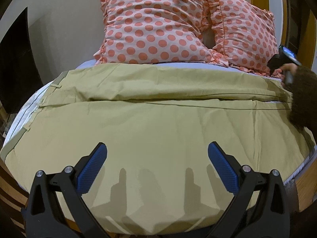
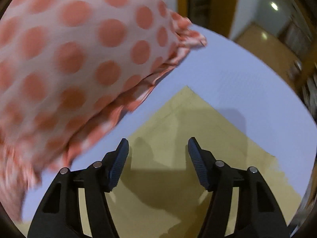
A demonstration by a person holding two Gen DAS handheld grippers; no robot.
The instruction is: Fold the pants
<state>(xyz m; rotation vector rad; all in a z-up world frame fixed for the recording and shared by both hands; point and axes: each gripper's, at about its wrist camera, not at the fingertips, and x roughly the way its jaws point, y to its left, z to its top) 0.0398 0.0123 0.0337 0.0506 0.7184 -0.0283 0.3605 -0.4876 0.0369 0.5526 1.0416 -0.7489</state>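
Note:
Khaki pants (image 1: 158, 123) lie spread across the bed, waistband at the left, legs running right, one leg lying partly over the other along a lengthwise crease. My left gripper (image 1: 157, 148) is open and empty, hovering over the near leg. My right gripper (image 2: 158, 144) is open and empty above a corner of the pants (image 2: 178, 123) by a pillow. The right gripper also shows at the far right of the left wrist view (image 1: 281, 63), held by a hand.
Two pink polka-dot pillows (image 1: 158, 25) lean at the bed's head; one fills the left of the right wrist view (image 2: 69, 59). A pale blue sheet (image 2: 227, 75) covers the mattress. The wooden bed frame (image 1: 305, 190) edges the near side.

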